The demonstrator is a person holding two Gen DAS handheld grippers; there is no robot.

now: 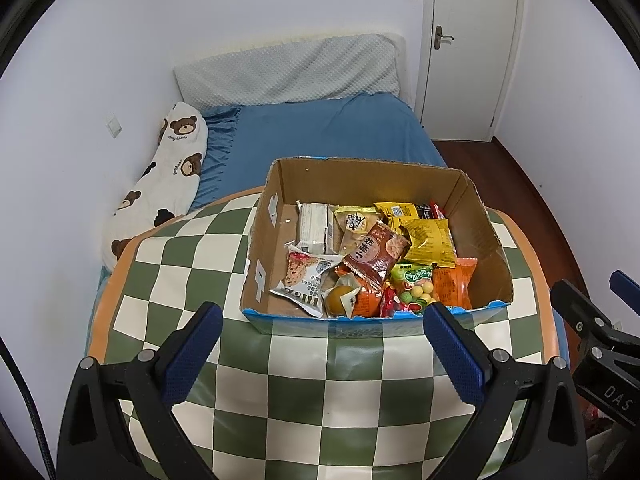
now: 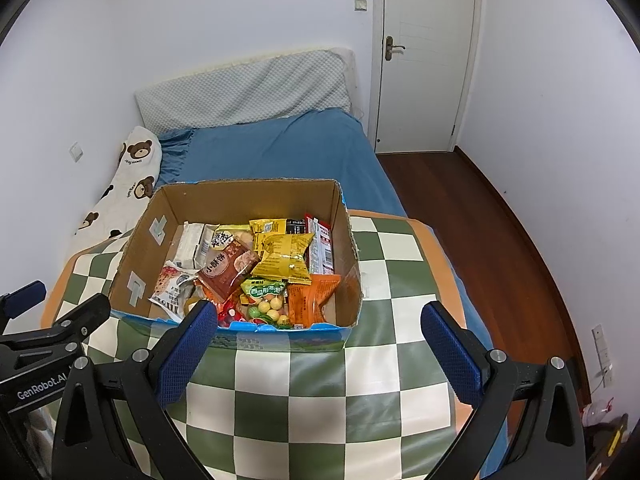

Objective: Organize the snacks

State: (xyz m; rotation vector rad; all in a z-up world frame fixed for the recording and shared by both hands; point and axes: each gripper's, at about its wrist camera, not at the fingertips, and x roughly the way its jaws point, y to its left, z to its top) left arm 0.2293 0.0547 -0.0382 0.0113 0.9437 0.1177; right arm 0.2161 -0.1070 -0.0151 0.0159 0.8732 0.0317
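**Both grippers wide and empty before a full snack box**

A bed (image 1: pixel 332 132) fills the room's far side, with a checkered table (image 1: pixel 300 392) in front of it. On the table stands an open cardboard box (image 1: pixel 486 240), its long axis running left to right across the left view and its open top facing up. The snacks lie inside, heaped loosely toward the right half, leaving bare floor along the left wall. A yellow bag (image 2: pixel 286 258) lies on top with its long axis running roughly near to far; a brown packet (image 1: pixel 376 254) lies on a diagonal, and a candy bag (image 2: pixel 266 302) sits against the near wall.

The left gripper (image 1: pixel 322 328) and right gripper (image 2: pixel 320 326) both hover just short of the near wall, jaws spread wide, holding nothing.

The packets overlap, so a grab could likely pinch two at once or crush the puffed yellow bag. The light box may also slide or tip if a finger catches its rim.
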